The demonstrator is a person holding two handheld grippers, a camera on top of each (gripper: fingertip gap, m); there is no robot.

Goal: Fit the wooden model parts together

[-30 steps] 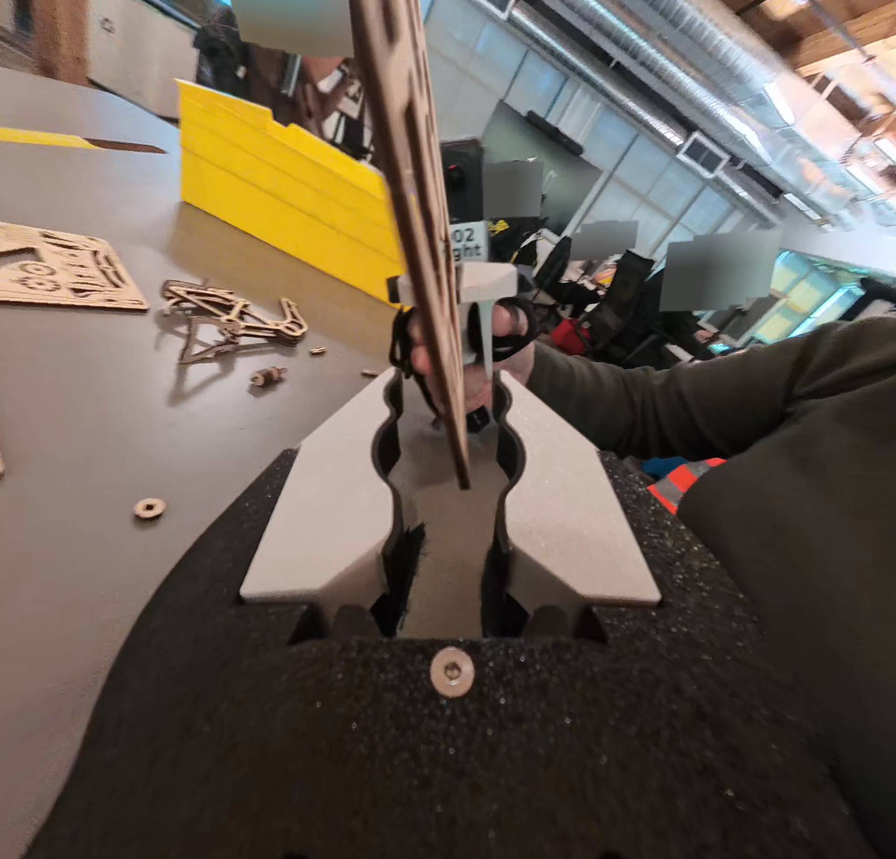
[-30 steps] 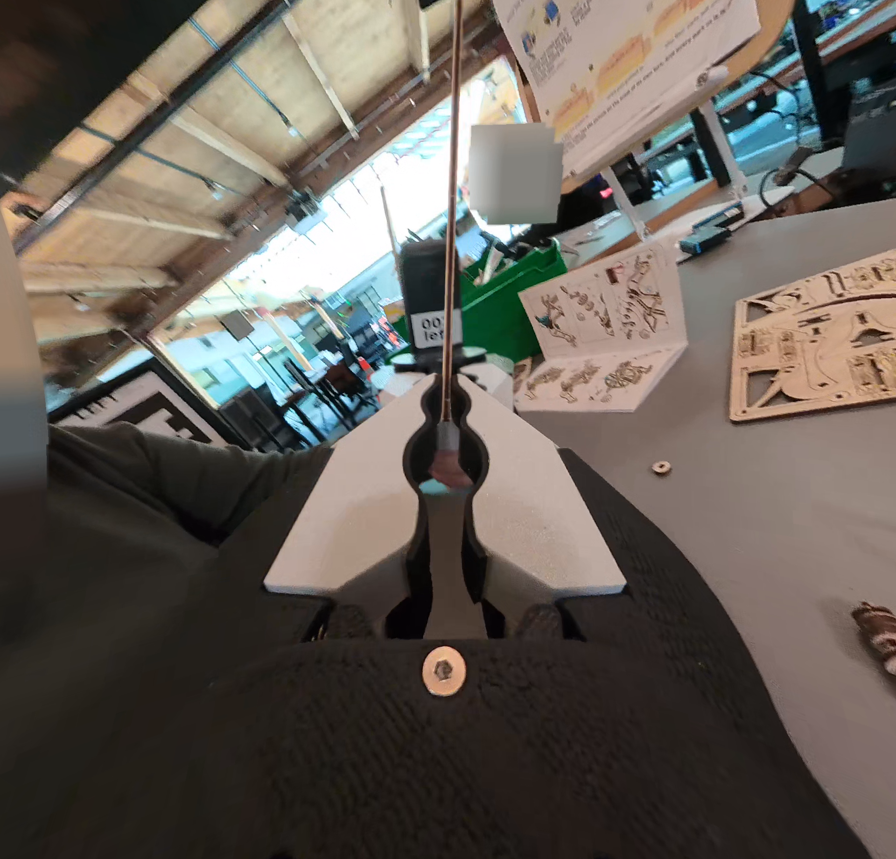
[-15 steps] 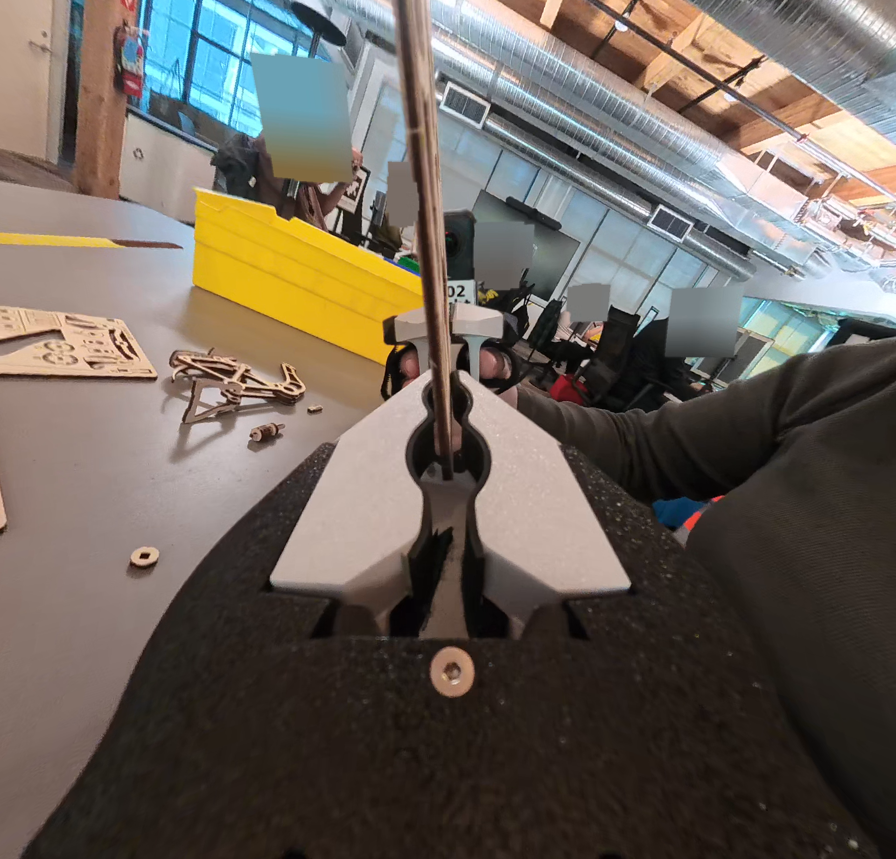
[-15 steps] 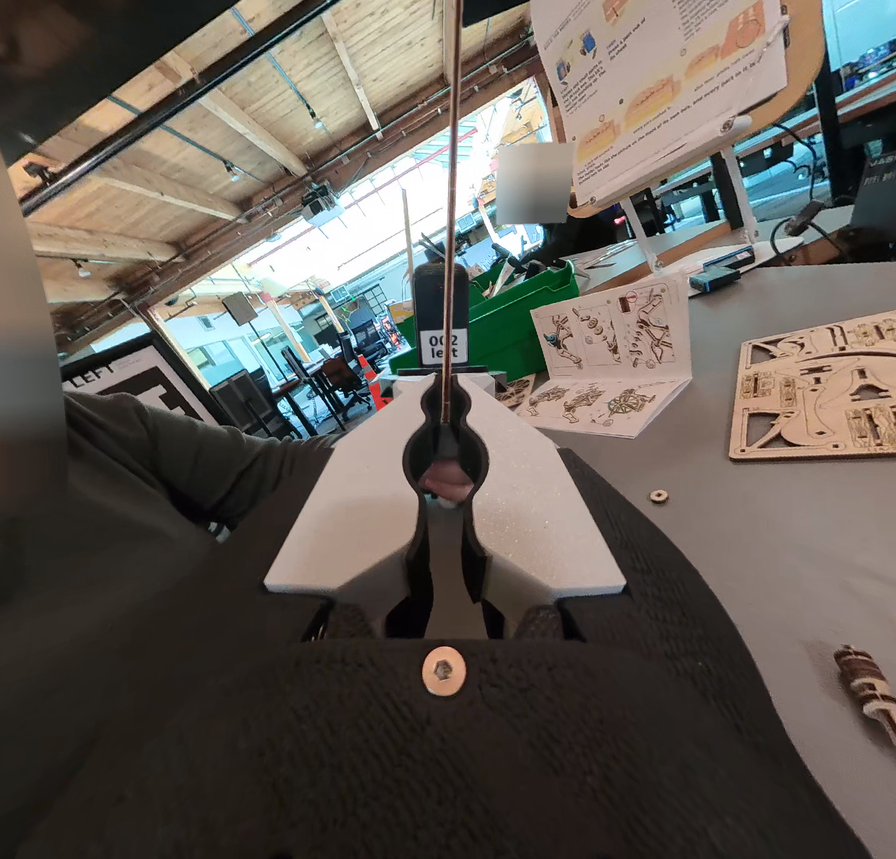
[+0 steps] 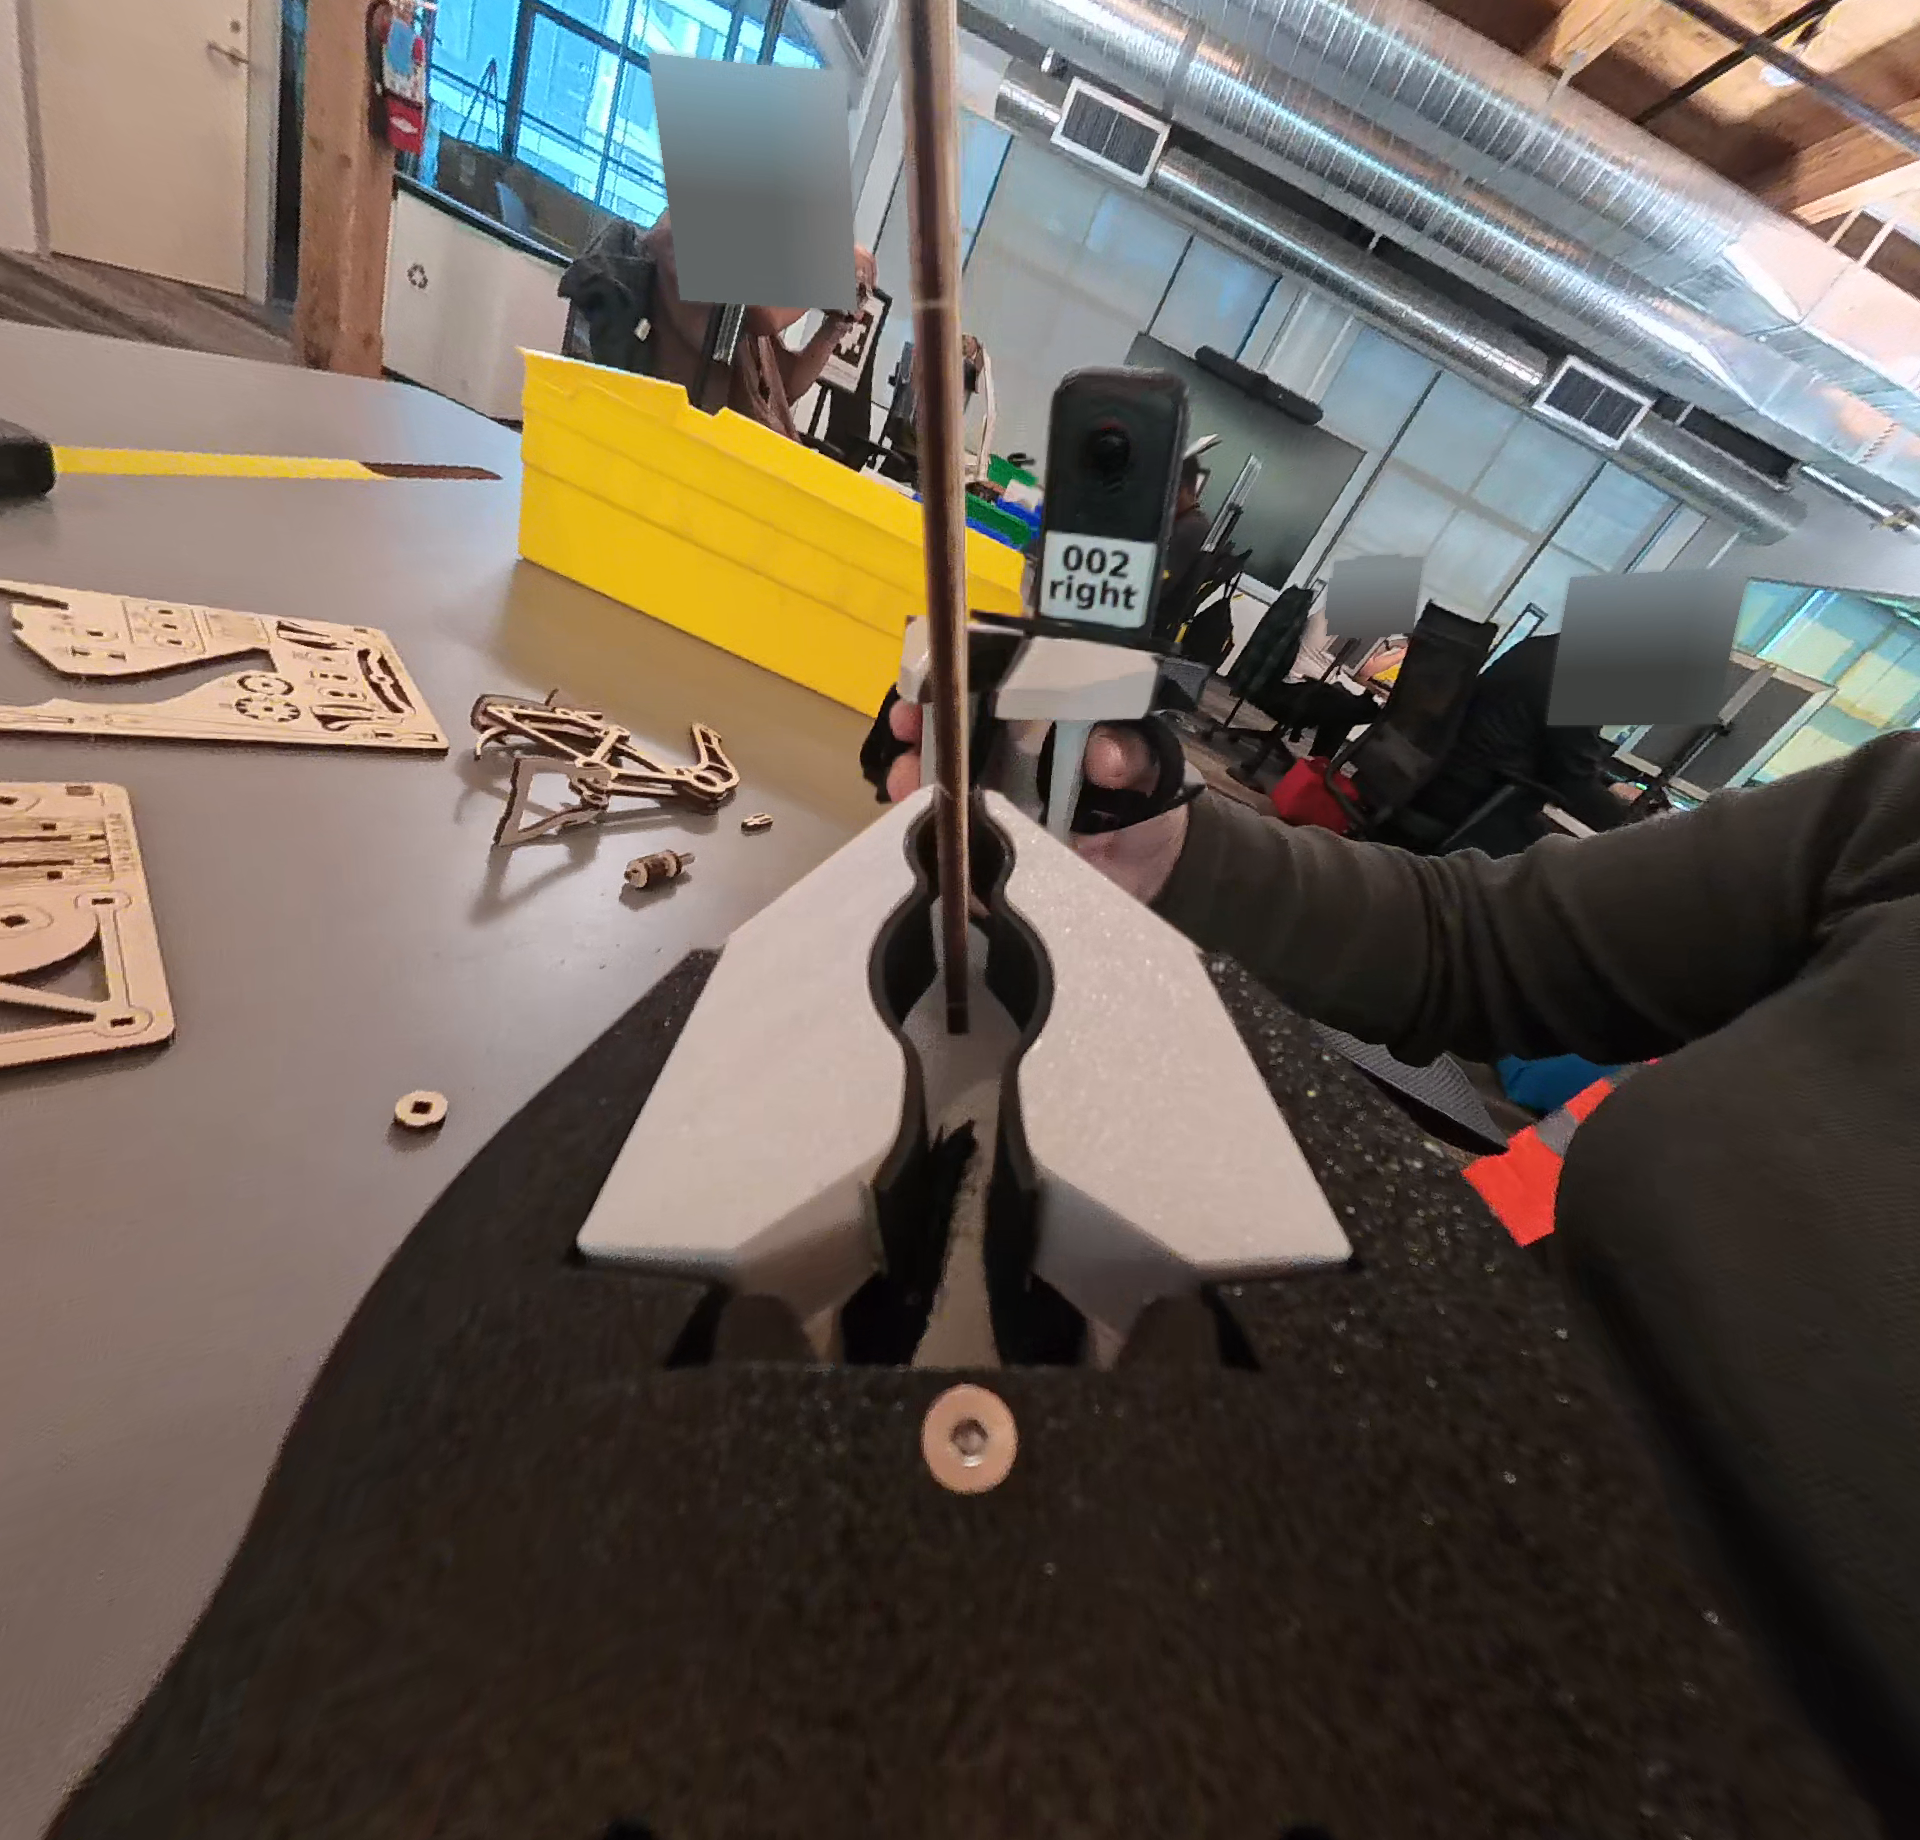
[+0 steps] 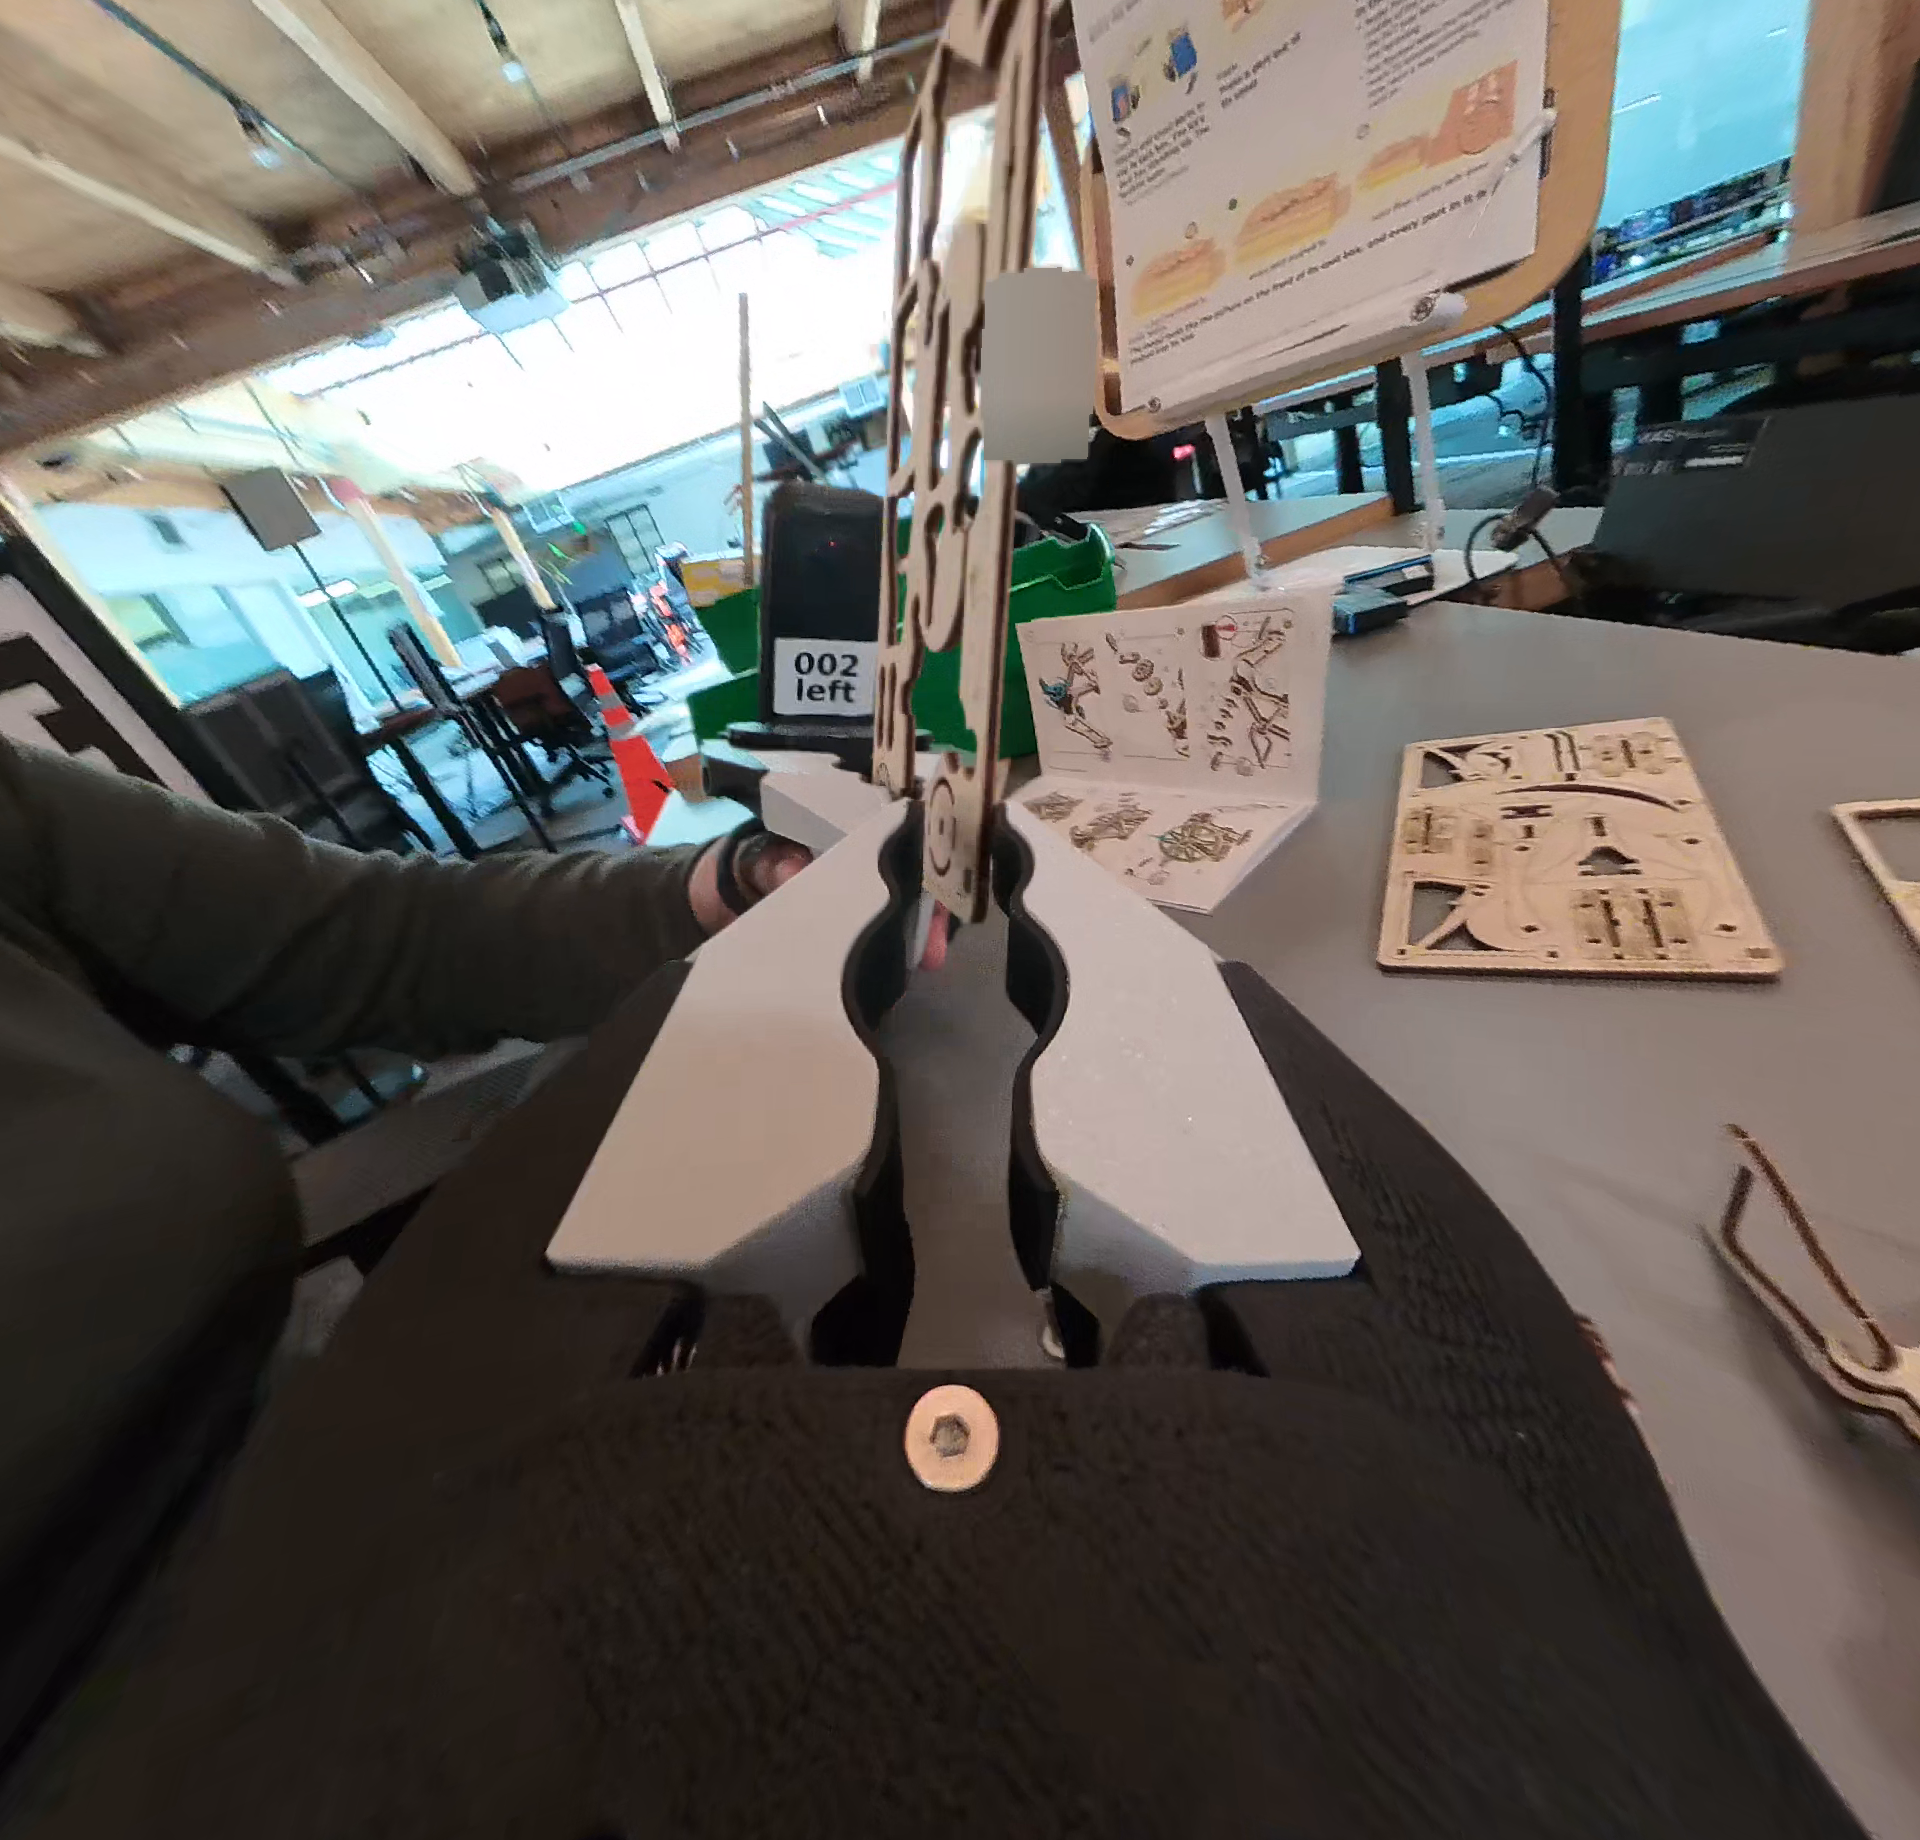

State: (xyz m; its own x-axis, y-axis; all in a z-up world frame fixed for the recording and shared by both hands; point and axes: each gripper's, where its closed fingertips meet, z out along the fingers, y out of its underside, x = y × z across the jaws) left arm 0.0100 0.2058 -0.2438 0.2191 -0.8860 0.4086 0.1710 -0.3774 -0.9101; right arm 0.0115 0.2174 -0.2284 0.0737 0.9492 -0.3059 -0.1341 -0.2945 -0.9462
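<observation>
Spread apart since half a second ago over at the right gripper [image 6: 951,855], and swung round too: thin laser-cut plywood sheet [image 6: 945,543] now showing its cut-out face there instead of just an edge. Looks like a hand-off, honestly.

Left to right on the dark matte table [image 5: 260,1271]: flat pale plywood part sheets [image 5: 208,668], a small wooden washer [image 5: 421,1110], a spidery half-built wooden frame [image 5: 603,762], a glossy yellow plastic bin [image 5: 727,533]. Then the left gripper [image 5: 951,834], clamped onto the sheet's lower end, holding it upright and edge-on, probably to keep it steady for working a part free. Standing loose between the right's parted grey fingers, not pinched. Thin, stiff stuff with scorched-brown cut edges; likely to snap if twisted.
</observation>
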